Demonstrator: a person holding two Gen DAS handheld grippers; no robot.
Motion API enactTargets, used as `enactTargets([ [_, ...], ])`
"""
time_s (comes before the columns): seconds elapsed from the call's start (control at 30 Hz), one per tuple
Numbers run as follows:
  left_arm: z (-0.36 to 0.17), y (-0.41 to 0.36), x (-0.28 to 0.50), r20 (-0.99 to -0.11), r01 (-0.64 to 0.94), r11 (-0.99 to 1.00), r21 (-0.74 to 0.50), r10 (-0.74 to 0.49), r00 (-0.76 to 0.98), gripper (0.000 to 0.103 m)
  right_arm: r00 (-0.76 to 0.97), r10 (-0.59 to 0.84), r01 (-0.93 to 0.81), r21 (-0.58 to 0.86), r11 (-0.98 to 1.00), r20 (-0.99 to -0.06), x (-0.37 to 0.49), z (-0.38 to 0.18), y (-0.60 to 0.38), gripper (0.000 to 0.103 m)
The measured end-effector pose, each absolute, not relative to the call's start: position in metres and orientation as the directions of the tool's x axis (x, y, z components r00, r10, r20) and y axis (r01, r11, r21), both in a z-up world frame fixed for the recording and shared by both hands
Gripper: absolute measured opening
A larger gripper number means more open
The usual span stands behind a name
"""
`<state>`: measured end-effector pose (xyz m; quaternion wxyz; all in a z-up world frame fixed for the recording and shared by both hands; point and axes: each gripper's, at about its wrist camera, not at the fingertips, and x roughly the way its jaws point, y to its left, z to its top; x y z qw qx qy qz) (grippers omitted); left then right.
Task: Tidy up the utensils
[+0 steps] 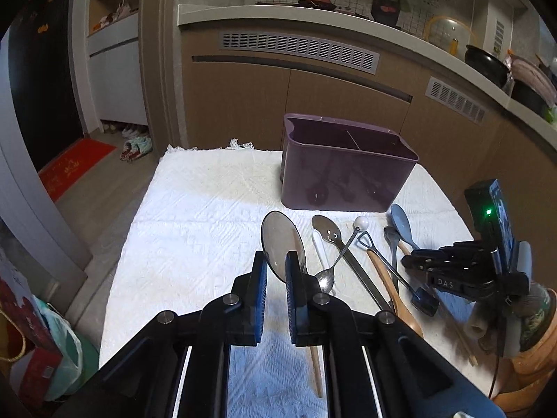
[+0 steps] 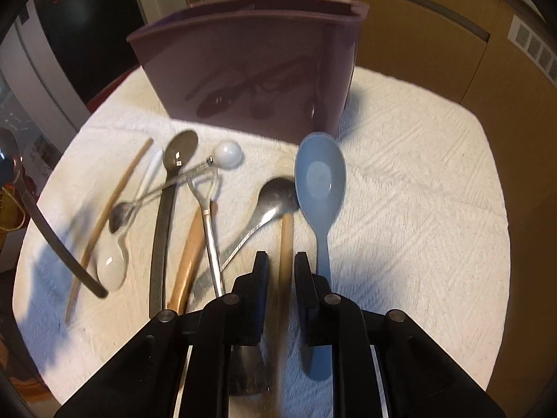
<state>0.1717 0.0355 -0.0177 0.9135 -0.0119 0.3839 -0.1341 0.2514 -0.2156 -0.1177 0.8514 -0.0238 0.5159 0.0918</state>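
A purple utensil bin stands at the back of the white towel; it also shows in the right wrist view. My left gripper is shut on a large steel spoon and holds it above the towel. My right gripper has a narrow gap, with a wooden handle lying between its fingers; contact is unclear. Beside it lie a blue spoon, a steel spoon, a white-ball stirrer and several other utensils.
Wooden kitchen cabinets and a counter stand behind the table. A chopstick and a white spoon lie at the left of the pile. Bags sit on the floor to the left.
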Motion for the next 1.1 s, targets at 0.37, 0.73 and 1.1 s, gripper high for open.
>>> enactTargets([
  [0.37,-0.003,0.029,0.158,-0.650,0.307,0.942,-0.135,-0.318,0.690,0.004,0.451,0.111,-0.239,0.000,0.971,-0.886,0.230,-0.118,-0.206,0.007],
  [0.73,-0.006,-0.003,0.162,-0.658,0.465,0.880,-0.099,-0.409,0.632,0.011,0.511,0.221,-0.282,0.080,0.956,-0.830,0.213,-0.083,-0.200,0.007],
  [1.1,-0.066,-0.031,0.247,-0.821,0.398,0.910,-0.116,-0.314,0.478,0.033,0.494,0.186,-0.220,0.085,0.972,-0.849,0.212,-0.095,-0.222,0.007],
])
